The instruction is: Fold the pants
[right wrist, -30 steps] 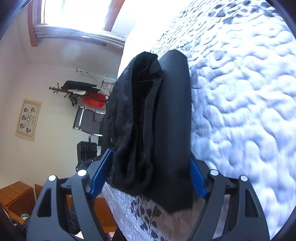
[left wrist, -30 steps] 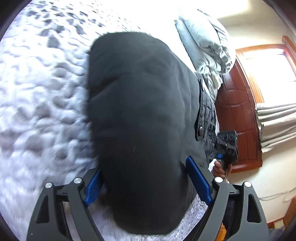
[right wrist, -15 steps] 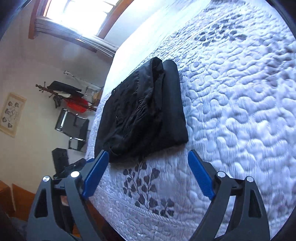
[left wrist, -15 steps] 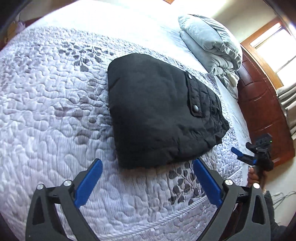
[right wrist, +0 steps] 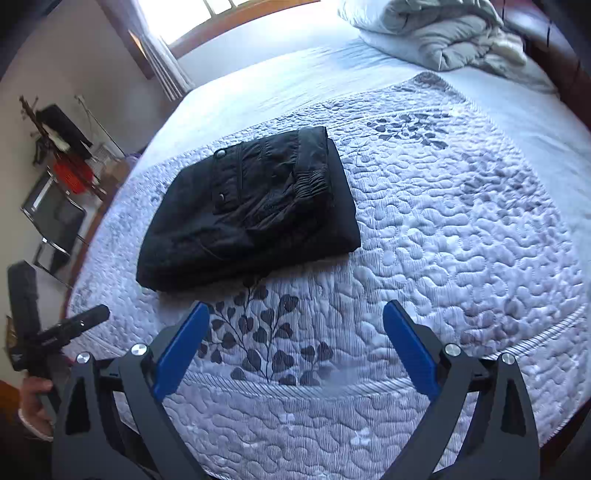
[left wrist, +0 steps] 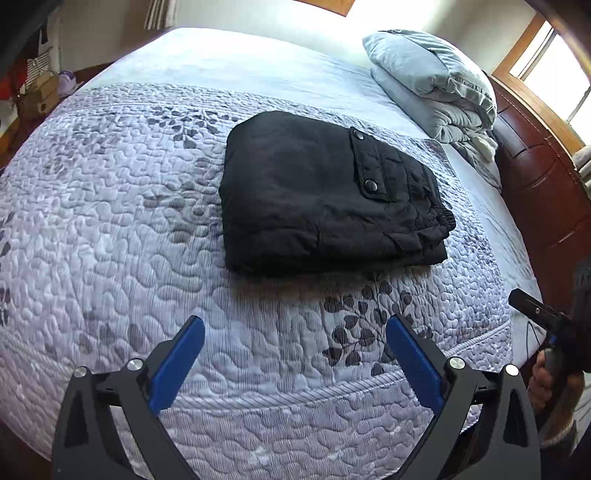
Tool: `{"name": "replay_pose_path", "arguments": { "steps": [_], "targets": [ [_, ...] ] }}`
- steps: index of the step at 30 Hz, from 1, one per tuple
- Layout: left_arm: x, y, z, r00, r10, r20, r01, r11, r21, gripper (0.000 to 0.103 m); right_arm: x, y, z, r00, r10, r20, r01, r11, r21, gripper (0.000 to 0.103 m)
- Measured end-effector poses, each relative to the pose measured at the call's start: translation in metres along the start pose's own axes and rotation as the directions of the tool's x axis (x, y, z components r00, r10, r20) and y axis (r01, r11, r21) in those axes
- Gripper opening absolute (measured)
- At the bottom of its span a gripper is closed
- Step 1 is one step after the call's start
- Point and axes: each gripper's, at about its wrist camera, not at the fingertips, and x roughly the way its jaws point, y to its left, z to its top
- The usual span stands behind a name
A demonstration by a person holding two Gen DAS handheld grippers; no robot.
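The black pants [left wrist: 317, 199] lie folded into a compact rectangle on the quilted bed [left wrist: 110, 229], snap pocket on top. They also show in the right wrist view [right wrist: 247, 210]. My left gripper [left wrist: 295, 350] is open and empty, held back above the quilt near the bed's front edge, clear of the pants. My right gripper [right wrist: 295, 332] is open and empty too, pulled back the same way. Each gripper shows at the edge of the other's view, the right one [left wrist: 546, 325] and the left one [right wrist: 48, 332].
A folded grey duvet [left wrist: 432, 85] lies at the head of the bed, also in the right wrist view [right wrist: 436, 33]. A dark wooden headboard [left wrist: 539, 177] stands at the right. A chair and a coat rack [right wrist: 59, 177] stand by the wall.
Both grippers have let go of the folded pants and drawn back and up from them. The pants now rest flat on the quilt.
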Motion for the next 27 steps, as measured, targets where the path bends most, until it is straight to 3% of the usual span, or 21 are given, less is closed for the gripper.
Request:
{"name": "replay_pose_path", "arguments": {
  "steps": [3,6,15,21,27],
  "targets": [
    [-0.006,-0.007,-0.007,0.999,0.048,0.009,-0.048,0.998,0.047,0.099,-0.002,0.016,-0.009,0.997,-0.082,0.001,0.082,0.996,-0.041,0.097],
    [-0.013,-0.009,-0.014,0.997,0.081,0.020,-0.082,0.993,0.088,0.099,-0.006,0.027,-0.018,0.993,-0.115,0.005,0.115,0.991,-0.069,0.097],
    [-0.035,-0.005,-0.023,0.986,0.161,0.042,-0.165,0.979,0.116,0.099,-0.030,0.037,-0.035,0.993,-0.118,0.001,0.118,0.990,-0.074,0.097],
    [-0.055,-0.020,-0.010,0.966,0.238,0.099,-0.247,0.964,0.099,0.099,-0.045,0.050,-0.032,0.990,-0.140,-0.008,0.139,0.988,-0.069,0.097],
    [-0.075,-0.029,-0.009,0.970,0.197,0.143,-0.208,0.975,0.072,0.099,-0.049,0.061,-0.035,0.986,-0.169,-0.013,0.168,0.983,-0.069,0.097]
  ]
}}
